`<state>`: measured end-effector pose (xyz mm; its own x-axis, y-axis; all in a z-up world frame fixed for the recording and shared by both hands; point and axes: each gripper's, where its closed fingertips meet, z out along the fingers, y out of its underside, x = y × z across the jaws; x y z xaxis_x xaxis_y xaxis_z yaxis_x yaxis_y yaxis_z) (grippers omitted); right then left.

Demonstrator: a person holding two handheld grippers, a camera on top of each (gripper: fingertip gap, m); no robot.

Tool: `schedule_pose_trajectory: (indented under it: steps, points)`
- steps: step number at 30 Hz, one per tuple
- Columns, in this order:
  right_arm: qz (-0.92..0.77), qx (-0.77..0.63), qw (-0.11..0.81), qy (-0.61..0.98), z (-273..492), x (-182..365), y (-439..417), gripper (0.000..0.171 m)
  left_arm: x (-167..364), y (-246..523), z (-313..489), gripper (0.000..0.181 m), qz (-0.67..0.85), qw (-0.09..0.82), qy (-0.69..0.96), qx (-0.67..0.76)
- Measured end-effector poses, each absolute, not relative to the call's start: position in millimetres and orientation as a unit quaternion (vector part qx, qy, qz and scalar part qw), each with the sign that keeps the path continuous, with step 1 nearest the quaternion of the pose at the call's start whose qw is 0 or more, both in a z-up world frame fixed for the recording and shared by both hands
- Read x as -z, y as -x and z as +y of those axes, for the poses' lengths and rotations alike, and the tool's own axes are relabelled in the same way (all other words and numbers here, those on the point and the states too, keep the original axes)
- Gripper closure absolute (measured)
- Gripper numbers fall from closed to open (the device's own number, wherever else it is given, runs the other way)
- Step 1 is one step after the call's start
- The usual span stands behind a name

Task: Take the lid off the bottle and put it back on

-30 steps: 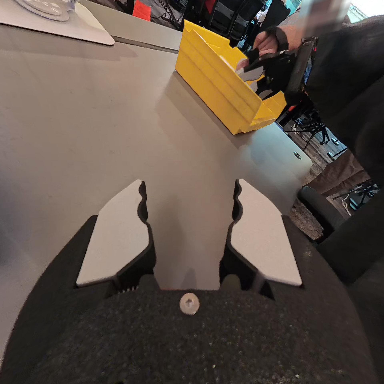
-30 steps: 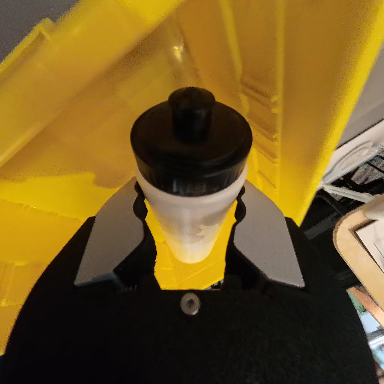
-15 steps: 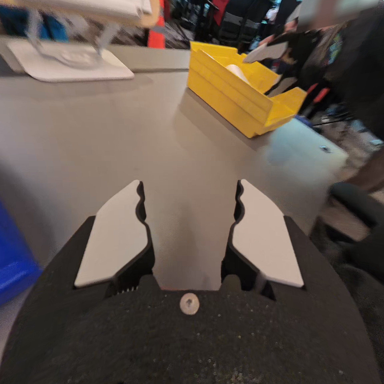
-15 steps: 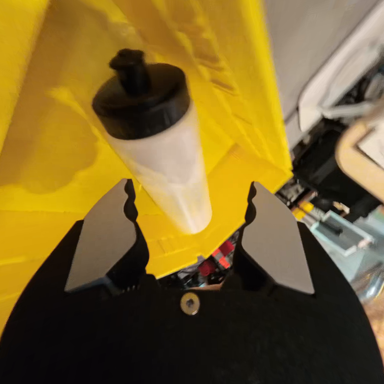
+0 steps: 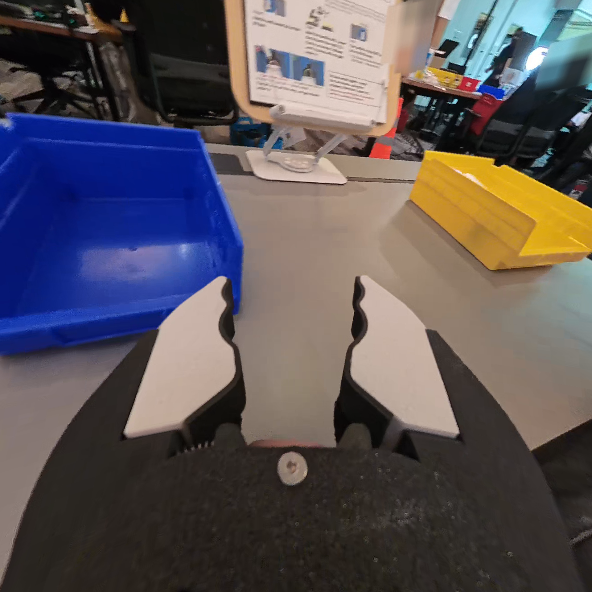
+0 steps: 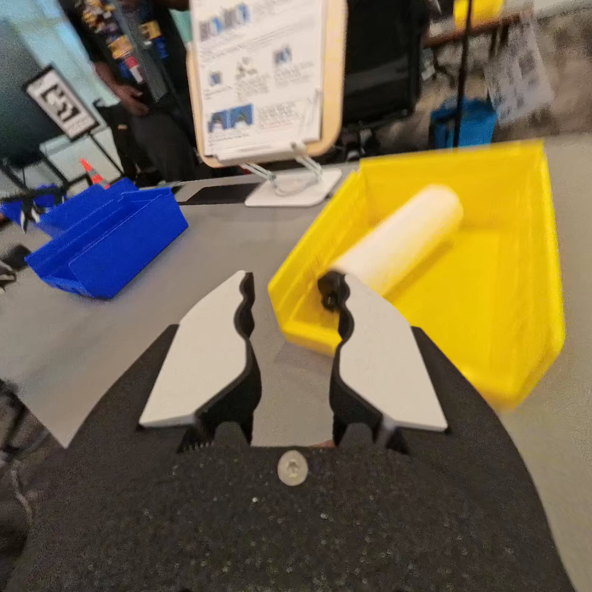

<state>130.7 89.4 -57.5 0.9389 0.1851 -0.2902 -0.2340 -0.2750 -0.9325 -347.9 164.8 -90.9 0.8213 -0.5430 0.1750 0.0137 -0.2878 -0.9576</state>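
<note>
A white bottle [image 6: 400, 237] with a black lid [image 6: 330, 288] lies on its side in the yellow bin [image 6: 480, 352]. My right gripper [image 6: 296, 282] is open and empty, pulled back above the grey table near the bin's near left corner. Its right fingertip [image 6: 352, 288] overlaps the lid in the picture, apart from it. In the left wrist view the yellow bin [image 5: 499, 217] stands at the right, with only a sliver of white showing inside it. My left gripper [image 5: 291, 285] is open and empty above the table, next to the blue bin [image 5: 105, 230].
The blue bin [image 6: 105, 243] stands on the table's left side and is empty. A board with printed sheets on a white stand [image 5: 307, 64] is at the table's far edge. People, chairs and other tables are beyond it.
My right gripper let go of the bottle, which now lies in the yellow bin, and it drew back and narrowed its jaws. My left gripper swung left to face the blue bin.
</note>
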Motion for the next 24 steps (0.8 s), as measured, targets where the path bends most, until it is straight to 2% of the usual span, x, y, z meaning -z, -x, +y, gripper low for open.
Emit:
schedule_pose_trajectory:
  steps: [3,5,11,24]
  points:
    - [0.097,-0.159,0.582,0.791,71,109,-138,0.12,94,369,171,0.111,0.162,0.577,0.769,0.222]
    - [0.111,-0.171,0.583,0.786,65,117,-132,0.121,93,372,176,0.112,0.166,0.585,0.766,0.209]
    - [0.067,-0.049,0.585,0.807,64,122,-150,0.117,116,359,175,0.113,0.165,0.533,0.794,0.241]
    - [0.069,-0.039,0.598,0.798,63,118,-157,0.119,123,353,169,0.118,0.187,0.522,0.801,0.226]
